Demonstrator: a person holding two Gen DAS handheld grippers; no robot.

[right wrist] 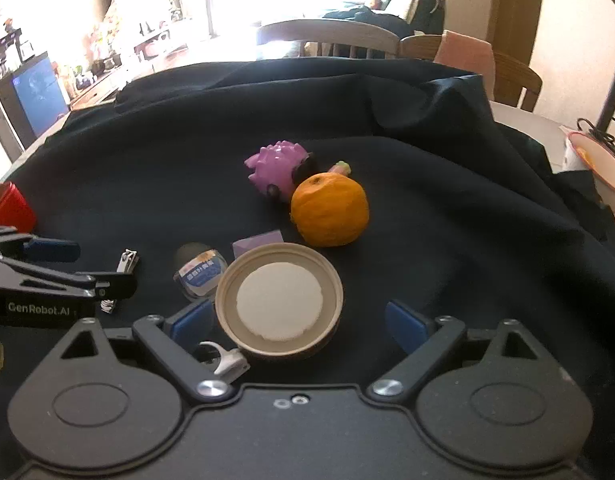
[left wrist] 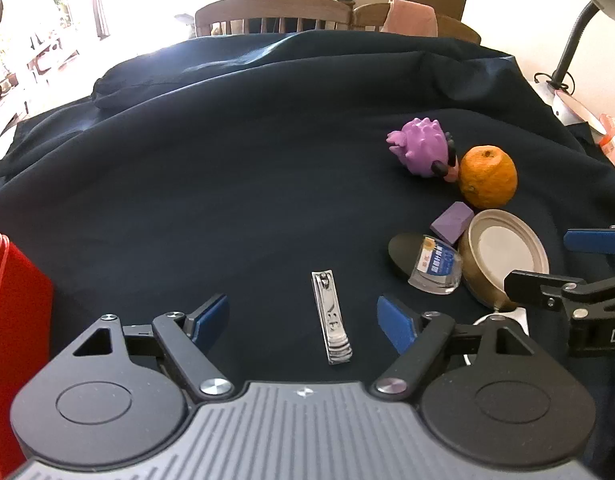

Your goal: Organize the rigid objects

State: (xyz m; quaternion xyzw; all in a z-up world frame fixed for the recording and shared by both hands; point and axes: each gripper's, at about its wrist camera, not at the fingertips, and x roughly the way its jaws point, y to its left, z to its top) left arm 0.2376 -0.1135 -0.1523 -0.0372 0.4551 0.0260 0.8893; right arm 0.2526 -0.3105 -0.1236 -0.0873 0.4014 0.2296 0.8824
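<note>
A metal nail clipper (left wrist: 331,316) lies on the dark cloth between the pads of my left gripper (left wrist: 303,318), which stands open without touching it. In the right wrist view a round tan lid (right wrist: 279,300) with a white liner lies upside down between the pads of my right gripper (right wrist: 299,320). That gripper is open: its left pad is close to the lid's rim and its right pad stands well apart. Beside the lid are a small clear jar with a black cap (right wrist: 199,268), a purple block (right wrist: 257,244), an orange (right wrist: 329,210) and a spiky purple toy (right wrist: 277,172).
A red container (left wrist: 11,320) stands at the left edge of the cloth. A small white clip (right wrist: 227,360) lies by the right gripper's left finger. Wooden chairs (left wrist: 273,14) line the far side, and a lamp stem (left wrist: 567,52) and a bowl (right wrist: 599,168) stand at the right. The cloth (left wrist: 227,160) bunches into folds at the back.
</note>
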